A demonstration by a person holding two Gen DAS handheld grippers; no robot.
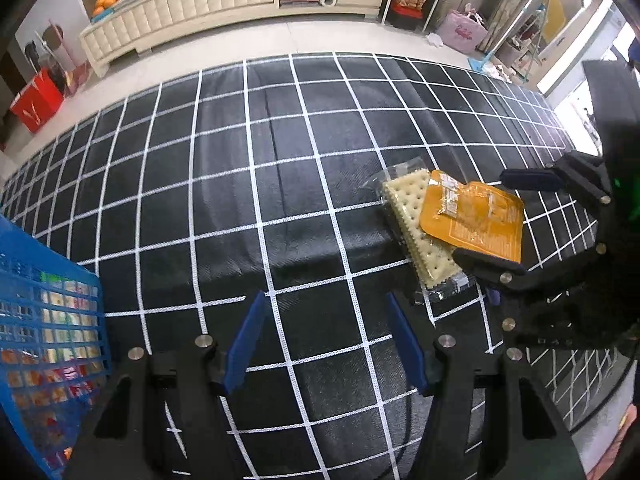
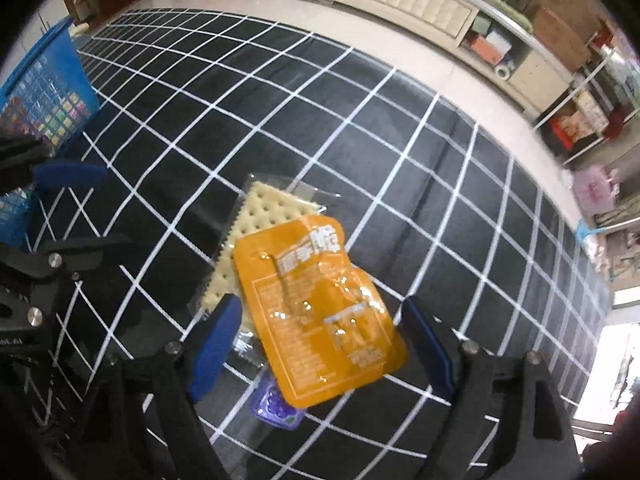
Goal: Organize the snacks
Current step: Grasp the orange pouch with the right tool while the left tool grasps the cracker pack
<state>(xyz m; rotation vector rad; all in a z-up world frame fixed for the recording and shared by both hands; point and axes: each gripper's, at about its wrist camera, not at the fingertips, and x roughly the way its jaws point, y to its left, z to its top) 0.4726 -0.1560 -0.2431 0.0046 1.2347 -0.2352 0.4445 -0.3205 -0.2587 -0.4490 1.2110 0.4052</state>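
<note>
An orange snack packet lies on top of a clear-wrapped cracker pack on the black grid cloth. A small purple packet pokes out under its near end. My right gripper is open, its blue fingers on either side of the orange packet's near end, not closed on it. In the left wrist view the orange packet and crackers lie to the right, with the right gripper around them. My left gripper is open and empty over the cloth.
A blue mesh basket holding several snack packets stands at the left; it also shows in the right wrist view. The black grid cloth covers the floor. A cream cabinet and a red bag stand beyond.
</note>
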